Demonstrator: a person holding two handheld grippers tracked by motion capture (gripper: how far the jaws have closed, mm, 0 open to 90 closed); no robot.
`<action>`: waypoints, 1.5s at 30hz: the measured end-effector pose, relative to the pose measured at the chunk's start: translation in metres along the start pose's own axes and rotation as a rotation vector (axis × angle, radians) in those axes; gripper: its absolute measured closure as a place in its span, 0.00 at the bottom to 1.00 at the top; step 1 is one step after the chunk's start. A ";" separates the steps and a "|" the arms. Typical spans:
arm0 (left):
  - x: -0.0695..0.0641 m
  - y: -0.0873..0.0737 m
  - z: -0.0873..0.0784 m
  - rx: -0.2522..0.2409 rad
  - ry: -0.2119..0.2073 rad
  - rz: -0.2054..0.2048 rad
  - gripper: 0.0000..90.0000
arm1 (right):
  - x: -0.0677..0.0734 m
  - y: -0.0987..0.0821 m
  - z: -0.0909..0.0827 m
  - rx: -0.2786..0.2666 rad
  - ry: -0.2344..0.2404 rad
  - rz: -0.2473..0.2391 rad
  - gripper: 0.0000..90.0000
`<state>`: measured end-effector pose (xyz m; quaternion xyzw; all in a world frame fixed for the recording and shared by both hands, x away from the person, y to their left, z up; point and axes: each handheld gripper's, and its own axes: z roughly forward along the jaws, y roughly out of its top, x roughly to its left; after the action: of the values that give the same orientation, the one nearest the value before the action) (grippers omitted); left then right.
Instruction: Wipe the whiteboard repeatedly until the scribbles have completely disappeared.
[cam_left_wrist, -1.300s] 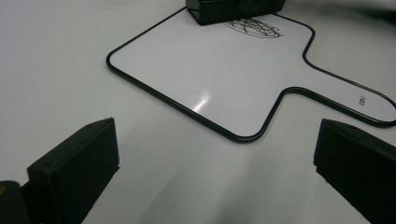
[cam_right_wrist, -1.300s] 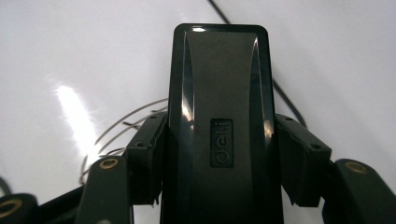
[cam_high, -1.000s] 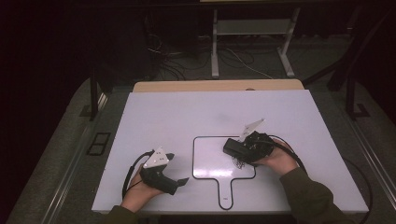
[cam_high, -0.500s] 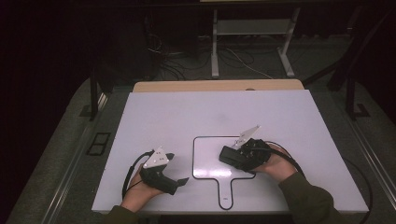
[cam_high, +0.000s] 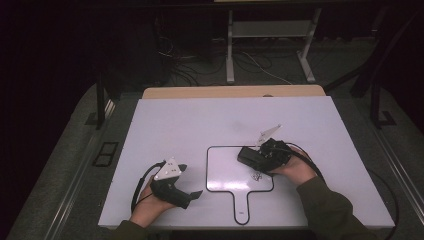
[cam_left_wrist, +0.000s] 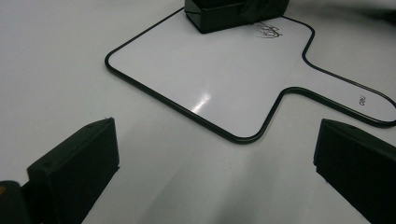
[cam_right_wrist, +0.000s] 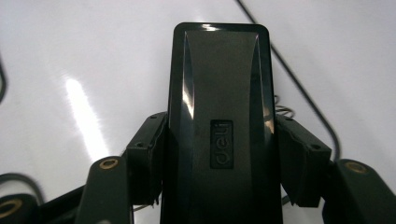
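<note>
The right gripper (cam_high: 250, 156) had its jaws clamped on both long sides of a black eraser (cam_right_wrist: 219, 116), which jutted out beyond the jaws toward the left. The eraser lay on the right part of the small handled whiteboard (cam_high: 225, 172), just beyond a dark scribble (cam_high: 257, 176). The left gripper (cam_high: 192, 196) rested on the white table (cam_high: 200, 120) near the board's left edge, jaws wide apart and holding nothing.
</note>
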<state>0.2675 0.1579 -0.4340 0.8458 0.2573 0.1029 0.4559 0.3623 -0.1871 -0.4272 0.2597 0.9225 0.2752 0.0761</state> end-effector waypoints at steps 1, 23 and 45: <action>0.000 0.000 0.000 0.000 0.000 -0.002 0.00 | -0.002 0.000 0.000 -0.001 -0.005 0.005 0.43; 0.000 0.000 0.001 0.000 -0.002 -0.003 0.00 | -0.034 0.007 0.003 0.015 -0.112 0.067 0.43; -0.001 0.000 0.001 0.004 -0.003 0.003 0.00 | -0.036 0.007 0.003 0.022 -0.135 0.088 0.43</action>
<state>0.2676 0.1564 -0.4344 0.8473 0.2556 0.1018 0.4544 0.3971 -0.2001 -0.4256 0.3189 0.9059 0.2499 0.1232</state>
